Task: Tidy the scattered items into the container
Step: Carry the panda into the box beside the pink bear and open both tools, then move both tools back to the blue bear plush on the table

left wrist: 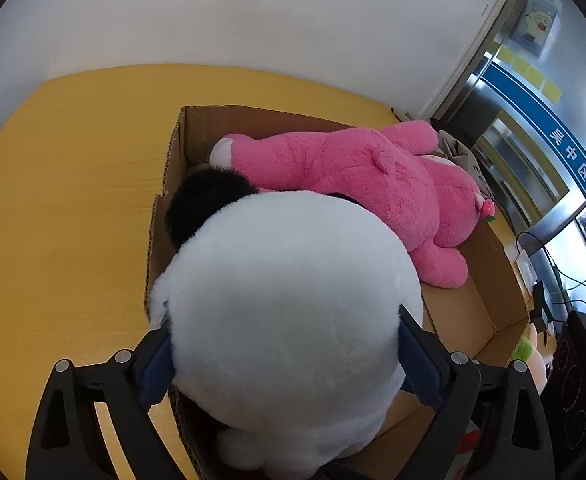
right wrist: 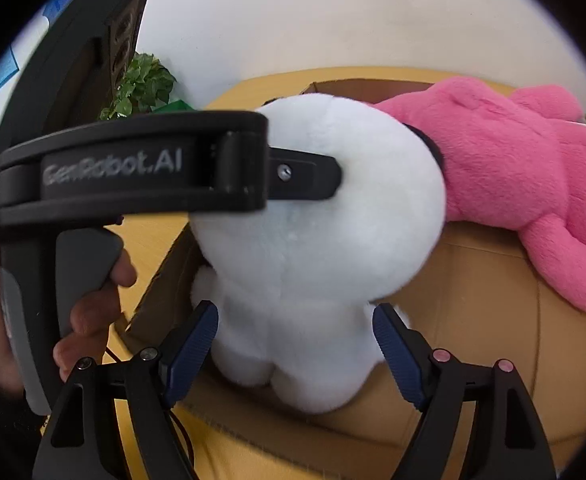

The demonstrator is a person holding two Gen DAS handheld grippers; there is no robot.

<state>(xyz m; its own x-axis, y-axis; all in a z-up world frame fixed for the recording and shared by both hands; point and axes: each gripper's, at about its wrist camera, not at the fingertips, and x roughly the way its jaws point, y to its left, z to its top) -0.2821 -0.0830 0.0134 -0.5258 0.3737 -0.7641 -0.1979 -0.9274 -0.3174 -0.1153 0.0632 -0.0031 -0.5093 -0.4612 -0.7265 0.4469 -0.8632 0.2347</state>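
On my far left the yellow wooden worktop [left wrist: 65, 184] runs out bare-grained to the white wall. On it stands the open brown cardboard box [left wrist: 473, 280], flaps up. My left tool [left wrist: 285, 354] is over the box's near-left corner, its blue-padded fingers [left wrist: 155, 372] pressed into either side of the big round head of the white plush toy with a black ear [left wrist: 289, 300] — clamped on it, the fur bulging past the pads. From my right wrist view that left tool [right wrist: 335, 178] comes in side-on, its fingertip sunk in the head, my left hand [right wrist: 93, 312] wrapped on the grip below. The toy sits upright at the box's left wall, its body down inside. My right tool [right wrist: 295, 344] is spread wide around the toy's lower body; the ribbed blue pads [right wrist: 393, 344] stand just beside the fur, and I cannot tell whether they touch it. Further right, the fluffy pink plush bear [left wrist: 377, 188] lies stretched along the far side of the box, one foot down on the cardboard floor, its head toward the right end — touching the white toy's head.
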